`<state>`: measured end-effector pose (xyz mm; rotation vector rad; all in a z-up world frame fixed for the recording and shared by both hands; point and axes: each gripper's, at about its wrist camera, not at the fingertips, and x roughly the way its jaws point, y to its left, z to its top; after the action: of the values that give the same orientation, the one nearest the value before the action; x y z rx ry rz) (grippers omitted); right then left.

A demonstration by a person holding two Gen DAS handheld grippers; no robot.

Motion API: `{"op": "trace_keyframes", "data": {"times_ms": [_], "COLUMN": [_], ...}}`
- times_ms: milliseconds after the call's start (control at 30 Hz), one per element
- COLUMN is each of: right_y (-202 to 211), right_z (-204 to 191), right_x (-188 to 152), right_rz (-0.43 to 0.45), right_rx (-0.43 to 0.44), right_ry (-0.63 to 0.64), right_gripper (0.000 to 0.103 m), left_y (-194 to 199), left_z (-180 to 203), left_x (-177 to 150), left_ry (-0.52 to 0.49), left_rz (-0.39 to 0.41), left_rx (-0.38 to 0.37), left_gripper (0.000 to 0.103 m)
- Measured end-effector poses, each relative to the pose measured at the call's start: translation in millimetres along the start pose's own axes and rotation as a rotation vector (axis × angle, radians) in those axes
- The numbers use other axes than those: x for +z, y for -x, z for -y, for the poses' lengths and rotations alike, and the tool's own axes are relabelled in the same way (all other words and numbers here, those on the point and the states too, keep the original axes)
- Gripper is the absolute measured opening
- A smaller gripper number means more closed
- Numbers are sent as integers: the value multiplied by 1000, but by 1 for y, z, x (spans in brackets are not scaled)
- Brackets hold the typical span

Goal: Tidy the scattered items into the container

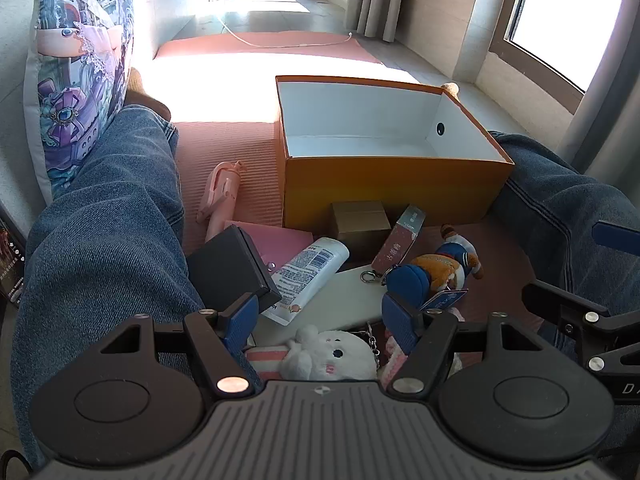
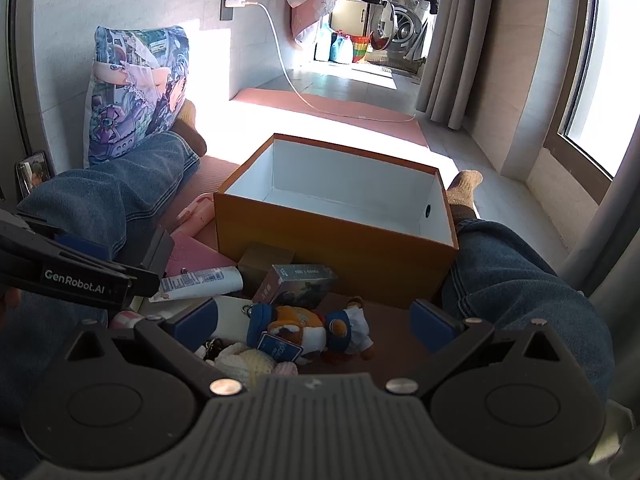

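Ribbed pink mat (image 1: 240, 148) bears rectangular orange cardboard box (image 1: 396, 188), white inside.

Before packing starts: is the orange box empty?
Empty: the orange box shows only bare white floor and walls in both views; the items lie outside, in front of it.

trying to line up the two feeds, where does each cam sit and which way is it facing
Left wrist: sits on the left gripper, angled down at the clutter before the orange box; both denim legs and the right gripper's tip show.
Right wrist: sits on the right gripper, angled down at the bear plush; legs, a socked foot and the left gripper show.
Shared: box, bear plush, lotion tube, pillow.
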<state>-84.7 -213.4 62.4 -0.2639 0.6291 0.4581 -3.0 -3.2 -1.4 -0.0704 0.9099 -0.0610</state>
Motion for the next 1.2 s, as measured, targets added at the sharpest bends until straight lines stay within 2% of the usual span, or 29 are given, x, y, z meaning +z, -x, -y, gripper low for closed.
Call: {"op": "trace_keyframes", "data": {"times_ms": [1200], "right_y": [-3], "right_z": [-4], "right_x": [2], "right_rz": [-18], "right_rx": [12], "right_ry": [21], "right_gripper": [102], "left_y": [0], "left_z": [0], "left_x": [0], "left_ry": [7], "left_rz": [-10], "left_rx": [-5], "left_gripper": [81]}}
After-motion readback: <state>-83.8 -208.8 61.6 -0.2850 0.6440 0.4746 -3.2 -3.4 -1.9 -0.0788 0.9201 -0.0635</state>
